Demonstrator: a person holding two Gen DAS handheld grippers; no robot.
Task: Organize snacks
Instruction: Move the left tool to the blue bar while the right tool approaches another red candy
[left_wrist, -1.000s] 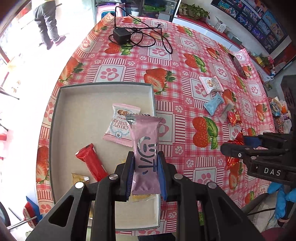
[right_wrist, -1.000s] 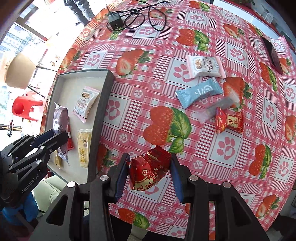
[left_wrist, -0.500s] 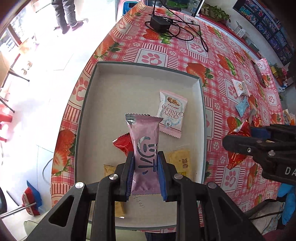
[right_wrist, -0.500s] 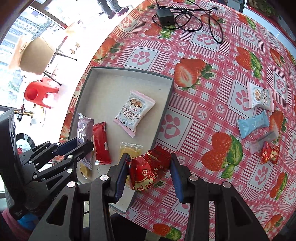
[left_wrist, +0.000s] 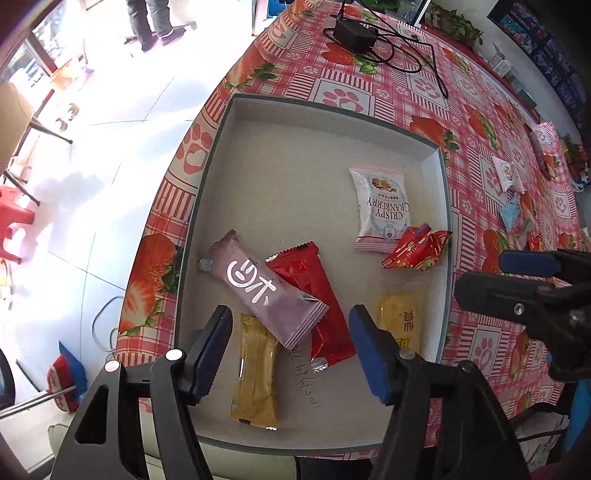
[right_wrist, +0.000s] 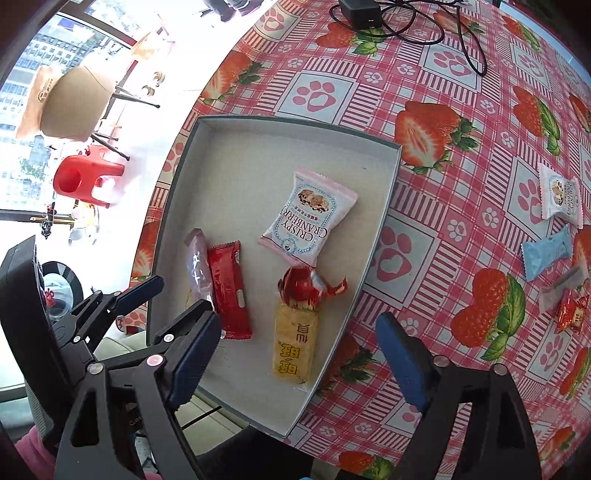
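Fingers (left_wrist: 207, 354) apart, purple bar (left_wrist: 264, 288) beyond

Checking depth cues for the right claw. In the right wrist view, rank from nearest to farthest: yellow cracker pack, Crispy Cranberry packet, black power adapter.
1. yellow cracker pack: in the tray's near end, just ahead of the right claw, whose jaws are opening with nothing between them.
2. Crispy Cranberry packet: mid-tray.
3. black power adapter: beyond the tray, at the tablecloth's far edge.
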